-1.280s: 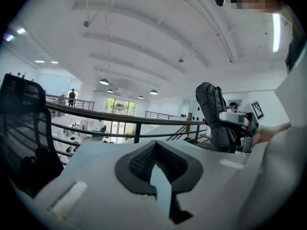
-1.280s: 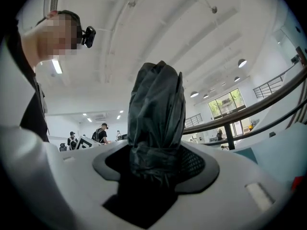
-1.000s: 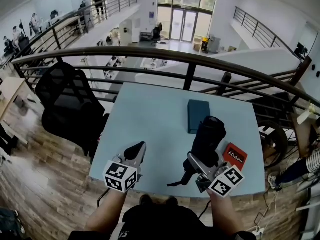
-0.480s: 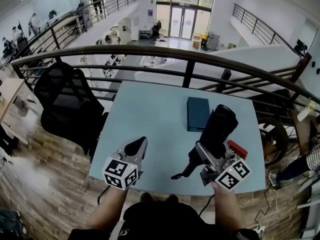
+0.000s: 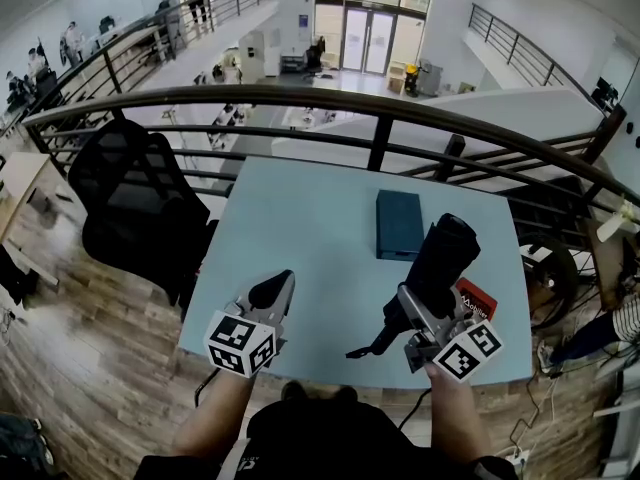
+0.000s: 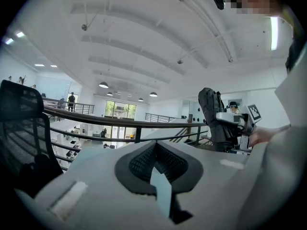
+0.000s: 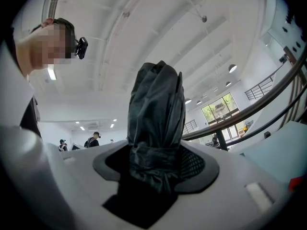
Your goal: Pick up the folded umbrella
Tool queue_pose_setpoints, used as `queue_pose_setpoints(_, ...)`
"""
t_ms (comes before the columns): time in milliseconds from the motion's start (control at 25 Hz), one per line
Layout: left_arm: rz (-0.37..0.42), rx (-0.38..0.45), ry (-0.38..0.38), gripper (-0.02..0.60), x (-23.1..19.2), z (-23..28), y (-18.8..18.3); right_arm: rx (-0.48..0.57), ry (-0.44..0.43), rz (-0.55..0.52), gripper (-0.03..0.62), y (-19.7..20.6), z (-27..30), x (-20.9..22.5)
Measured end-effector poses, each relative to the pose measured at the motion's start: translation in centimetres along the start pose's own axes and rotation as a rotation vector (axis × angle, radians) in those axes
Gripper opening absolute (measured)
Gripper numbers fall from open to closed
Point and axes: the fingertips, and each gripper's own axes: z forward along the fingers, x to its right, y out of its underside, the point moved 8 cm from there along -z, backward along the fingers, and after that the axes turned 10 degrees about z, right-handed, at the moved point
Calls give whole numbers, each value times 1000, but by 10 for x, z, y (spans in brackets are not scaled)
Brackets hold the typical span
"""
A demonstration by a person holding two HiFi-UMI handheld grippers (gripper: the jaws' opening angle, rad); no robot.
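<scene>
While the right claw (image 5: 408,313) clenches the folded umbrella (image 5: 443,253), which juts ahead of it, seemingly clear of the table (image 5: 300,228), the left claw (image 5: 272,291) sits closed and empty to its left.

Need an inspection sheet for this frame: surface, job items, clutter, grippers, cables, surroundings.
Surface: light blue table, set against the railing.
Job's things: black folded umbrella in the right gripper, apparently clear of the table; its strap hangs down.
Clutter: teal box lying flat; red card beside the umbrella, partly hidden.
Grippers: right gripper jaws clamped on the umbrella; left gripper jaws together, nothing between.
Cables: cable on the floor right of the table.
Surroundings: railing, black chair, wooden floor, people far off.
</scene>
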Motion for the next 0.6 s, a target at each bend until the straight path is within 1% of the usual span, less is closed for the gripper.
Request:
queue_pose_setpoints(320, 4, -5, 2, 5, 0, 3, 0, -26, 34, -18, 270, 5, 2, 4)
queue_pose_setpoints(600, 9, -6, 3, 5, 0, 2, 1, -43, 37, -90, 268, 8, 5, -1)
